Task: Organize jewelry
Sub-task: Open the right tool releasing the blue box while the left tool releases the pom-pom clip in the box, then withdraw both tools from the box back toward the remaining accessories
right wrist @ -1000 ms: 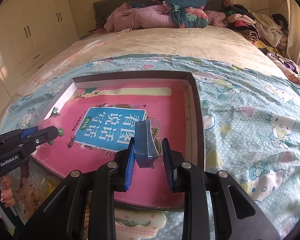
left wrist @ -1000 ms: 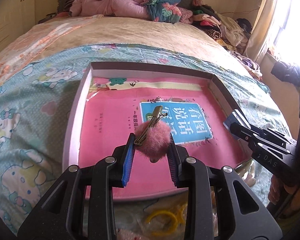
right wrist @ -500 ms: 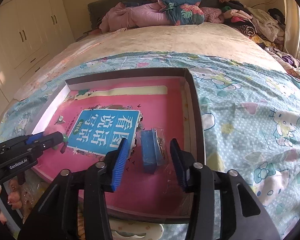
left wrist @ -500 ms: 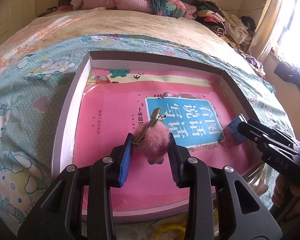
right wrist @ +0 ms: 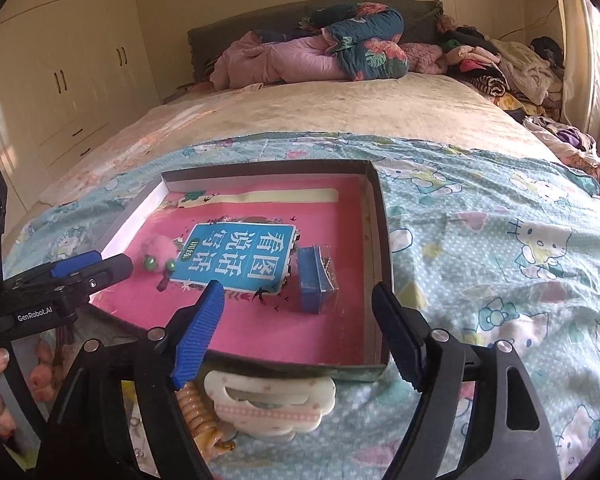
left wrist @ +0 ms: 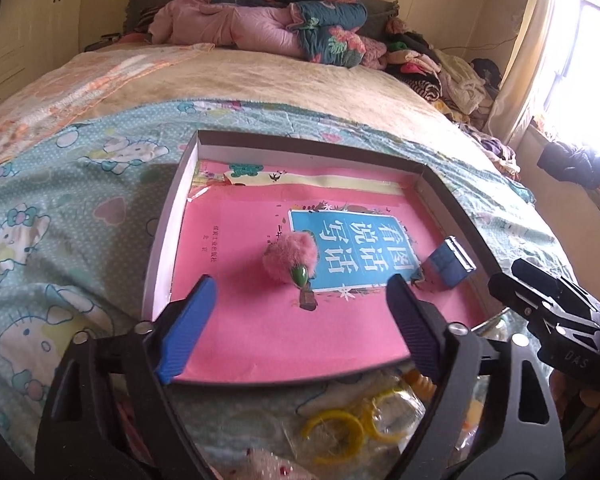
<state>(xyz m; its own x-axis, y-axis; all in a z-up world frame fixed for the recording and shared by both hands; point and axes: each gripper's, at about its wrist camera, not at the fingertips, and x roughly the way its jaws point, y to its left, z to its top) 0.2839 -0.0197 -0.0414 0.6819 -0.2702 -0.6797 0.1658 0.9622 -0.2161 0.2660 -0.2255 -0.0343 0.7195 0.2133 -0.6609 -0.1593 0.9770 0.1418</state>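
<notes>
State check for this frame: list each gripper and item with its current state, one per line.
Left gripper: open, empty.
Right gripper: open, empty.
Fluffy pink pom-pom hair clip: released, resting in the tray.
Small blue box with clear lid: lying on its side in the tray, closed.
Shallow grey cardboard tray: on the bed, pink-lined.
Yellow plastic bangles: outside the tray, bagged.

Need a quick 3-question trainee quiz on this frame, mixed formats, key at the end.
1. True or false: the left gripper is shut on the fluffy pink pom-pom hair clip.
2. The small blue jewelry box with clear lid lies: A) on the bedspread B) inside the shallow grey tray C) in the right gripper.
3. Fill in: both grippers are ____.

Key: 1 false; 2 B; 3 open.
</notes>
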